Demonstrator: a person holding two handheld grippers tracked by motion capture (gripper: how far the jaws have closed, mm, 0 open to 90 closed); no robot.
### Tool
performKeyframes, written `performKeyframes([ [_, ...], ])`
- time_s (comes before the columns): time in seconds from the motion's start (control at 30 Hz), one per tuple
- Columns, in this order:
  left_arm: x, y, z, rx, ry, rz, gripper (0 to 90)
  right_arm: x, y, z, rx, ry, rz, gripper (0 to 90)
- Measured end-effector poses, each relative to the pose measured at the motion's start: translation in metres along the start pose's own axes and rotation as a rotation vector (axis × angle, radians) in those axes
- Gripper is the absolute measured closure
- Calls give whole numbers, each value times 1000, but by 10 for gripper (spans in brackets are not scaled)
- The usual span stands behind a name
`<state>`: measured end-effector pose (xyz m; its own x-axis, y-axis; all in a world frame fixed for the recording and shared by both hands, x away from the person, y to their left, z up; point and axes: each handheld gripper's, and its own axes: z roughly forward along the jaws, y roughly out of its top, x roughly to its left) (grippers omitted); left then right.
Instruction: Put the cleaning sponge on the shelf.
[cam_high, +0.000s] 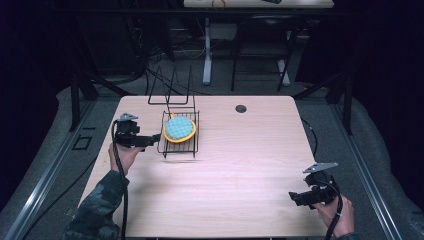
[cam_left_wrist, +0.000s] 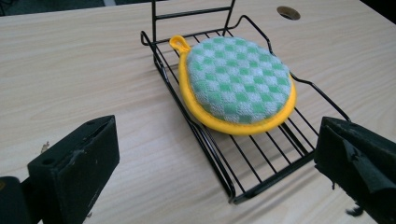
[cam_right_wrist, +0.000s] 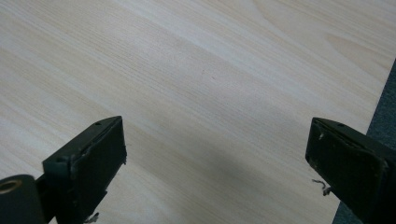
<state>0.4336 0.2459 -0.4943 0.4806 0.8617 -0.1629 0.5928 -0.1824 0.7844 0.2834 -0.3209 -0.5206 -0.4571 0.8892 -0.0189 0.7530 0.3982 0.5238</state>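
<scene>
Both grippers, left gripper (cam_left_wrist: 215, 168) and right gripper (cam_right_wrist: 215, 172), gape wide, grasping nothing. Ahead, the checked pad (cam_left_wrist: 238, 84) covers part of the black wire rack (cam_left_wrist: 261, 172).

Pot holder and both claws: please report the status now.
Left claw open, empty. Right claw open, empty. Pot holder flat in wire rack. No obstruction.

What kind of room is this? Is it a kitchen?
Probably not a kitchen, more likely a lab or workshop. A plain wooden table stands on grey carpet, with dark stands and loose cables behind it. On it sits only a black wire rack holding a checked pot holder, and a person works with tongs.
</scene>
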Motion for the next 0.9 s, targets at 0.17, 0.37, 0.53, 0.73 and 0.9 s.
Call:
performKeyframes([
  [0.17, -6, -5, -9, 0, 5, 12, 0, 0, 0, -1, 2, -1, 0, 45],
  [0.37, -13, -14, -20, 2, -13, 21, 0, 1, 0, 0, -8, -3, -5, 44],
  [0.53, -21, -22, -33, -3, -13, 38, 0, 1, 1, -1, -5, -2, -2, 44],
  [0.73, -26, -32, -45, 3, -18, 48, 0, 1, 0, -1, -4, -5, -7, 44],
  [0.9, -28, -41, -53, 13, -14, 42, 0, 2, 0, -1, -6, -8, -6, 44],
])
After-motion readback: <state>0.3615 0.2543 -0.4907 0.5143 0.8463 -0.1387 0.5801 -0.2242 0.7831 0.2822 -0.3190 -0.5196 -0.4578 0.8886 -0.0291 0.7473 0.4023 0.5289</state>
